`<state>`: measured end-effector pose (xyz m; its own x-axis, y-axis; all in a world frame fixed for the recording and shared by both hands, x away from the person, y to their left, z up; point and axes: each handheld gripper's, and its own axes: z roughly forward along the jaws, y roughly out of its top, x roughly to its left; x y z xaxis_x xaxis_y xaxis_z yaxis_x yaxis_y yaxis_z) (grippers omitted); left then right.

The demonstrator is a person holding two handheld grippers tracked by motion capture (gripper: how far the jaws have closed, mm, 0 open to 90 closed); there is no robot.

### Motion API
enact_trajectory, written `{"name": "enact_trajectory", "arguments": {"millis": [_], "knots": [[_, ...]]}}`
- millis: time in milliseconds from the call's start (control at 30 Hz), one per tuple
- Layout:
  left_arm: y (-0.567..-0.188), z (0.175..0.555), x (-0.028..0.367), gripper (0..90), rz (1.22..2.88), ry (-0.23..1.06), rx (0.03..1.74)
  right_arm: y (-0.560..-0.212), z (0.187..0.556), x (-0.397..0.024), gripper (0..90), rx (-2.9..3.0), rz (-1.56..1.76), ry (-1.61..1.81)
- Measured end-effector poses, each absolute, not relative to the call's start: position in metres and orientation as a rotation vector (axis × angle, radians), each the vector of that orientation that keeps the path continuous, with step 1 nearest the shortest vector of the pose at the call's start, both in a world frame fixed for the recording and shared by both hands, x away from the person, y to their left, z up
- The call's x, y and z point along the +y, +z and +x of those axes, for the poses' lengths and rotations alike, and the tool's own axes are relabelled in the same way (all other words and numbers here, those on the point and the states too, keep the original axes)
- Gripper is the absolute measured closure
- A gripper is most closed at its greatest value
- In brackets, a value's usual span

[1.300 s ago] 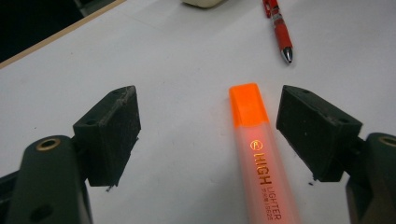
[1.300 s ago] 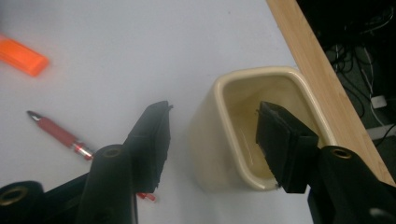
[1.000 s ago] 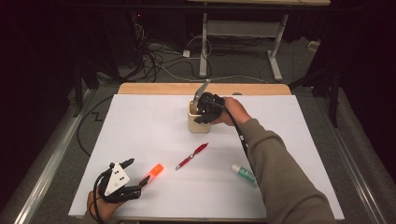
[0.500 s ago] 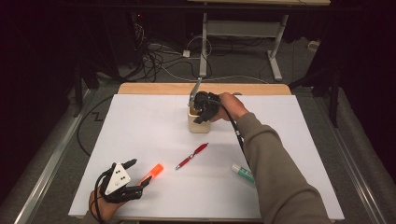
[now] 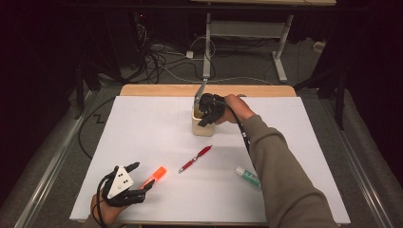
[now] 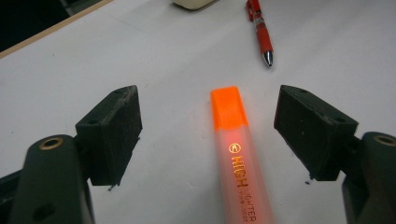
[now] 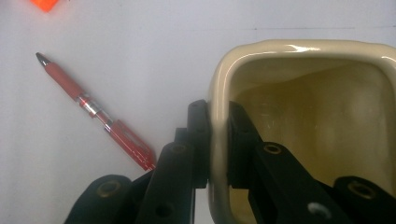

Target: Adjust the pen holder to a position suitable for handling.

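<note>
At the far middle of the white table (image 5: 142, 123), the right gripper (image 7: 218, 140) has just pinched its jaws onto the wall of the cream cup (image 7: 299, 60), while near the front edge the left gripper (image 6: 208, 135) sits wide open around the orange highlighter (image 6: 236, 149), red pen (image 5: 195, 158) lying between.

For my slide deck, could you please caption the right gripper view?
Right gripper clamps the cream cup's wall, a red pen lying alongside.

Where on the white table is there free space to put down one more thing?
Free: the table left of the cream cup, and its right side beyond the sleeve. Crowded: the front strip with the orange highlighter, red pen and glue stick.
</note>
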<state>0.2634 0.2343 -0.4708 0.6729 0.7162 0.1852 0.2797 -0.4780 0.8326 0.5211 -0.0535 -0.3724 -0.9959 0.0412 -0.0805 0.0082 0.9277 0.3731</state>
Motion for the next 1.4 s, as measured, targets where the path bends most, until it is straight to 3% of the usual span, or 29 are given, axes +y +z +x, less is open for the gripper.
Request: {"name": "enact_trajectory", "arguments": {"millis": [900,1167,1233,1400], "knots": [[-0.472,0.264,0.231,22.1,2.066,0.648,0.756,-0.367,0.503,-0.081,82.6,3.080,-0.010,0.522],[-0.472,0.264,0.230,22.1,2.076,0.649,0.753,-0.358,0.497,-0.086,80.7,3.014,0.017,0.652],[-0.472,0.264,0.230,22.1,2.075,0.648,0.751,-0.353,0.493,-0.090,74.1,2.962,0.053,0.680],[-0.471,0.264,0.230,22.1,2.076,0.663,0.736,-0.350,0.487,-0.100,70.6,2.893,0.121,0.764]]}}
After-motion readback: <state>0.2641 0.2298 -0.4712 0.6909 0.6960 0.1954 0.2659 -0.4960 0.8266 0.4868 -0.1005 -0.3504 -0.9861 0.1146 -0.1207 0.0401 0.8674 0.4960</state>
